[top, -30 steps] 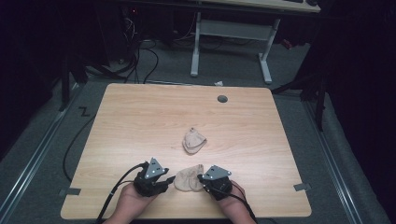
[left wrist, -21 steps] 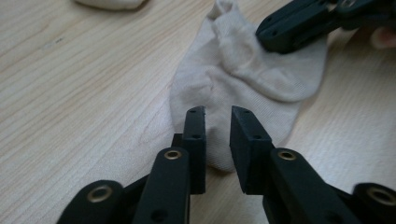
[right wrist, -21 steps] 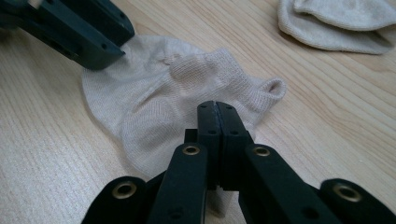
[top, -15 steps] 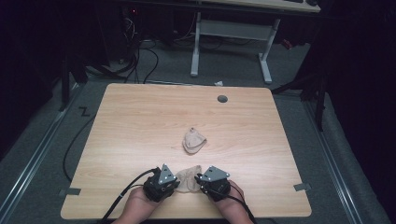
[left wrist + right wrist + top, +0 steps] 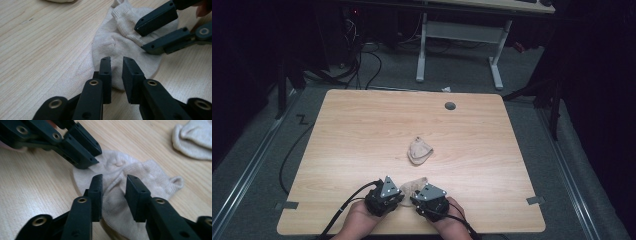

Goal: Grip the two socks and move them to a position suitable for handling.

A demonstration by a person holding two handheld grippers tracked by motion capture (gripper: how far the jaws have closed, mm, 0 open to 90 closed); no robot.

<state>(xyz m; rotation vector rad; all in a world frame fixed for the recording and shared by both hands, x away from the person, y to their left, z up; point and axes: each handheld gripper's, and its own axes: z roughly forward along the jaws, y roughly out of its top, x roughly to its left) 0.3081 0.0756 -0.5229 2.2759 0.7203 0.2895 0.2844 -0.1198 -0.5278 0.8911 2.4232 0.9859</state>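
Left claw (image 5: 398, 192) moved in, narrowed over sock (image 5: 125, 47); right claw (image 5: 113, 196) opening, sock between.

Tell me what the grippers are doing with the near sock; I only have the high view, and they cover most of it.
Observer: In the right gripper view, the right gripper straddles a raised fold of the near sock. Its fingers have just been opening and do not press the fabric.
Operator: And the left one?
Observer: The left gripper sits at the sock's rounded edge. Its fingers have just been closing and stand a narrow gap apart, with no fabric visibly pinched.
Operator: Is the sock lying flat?
Observer: No, it is rumpled, with creases across its middle.
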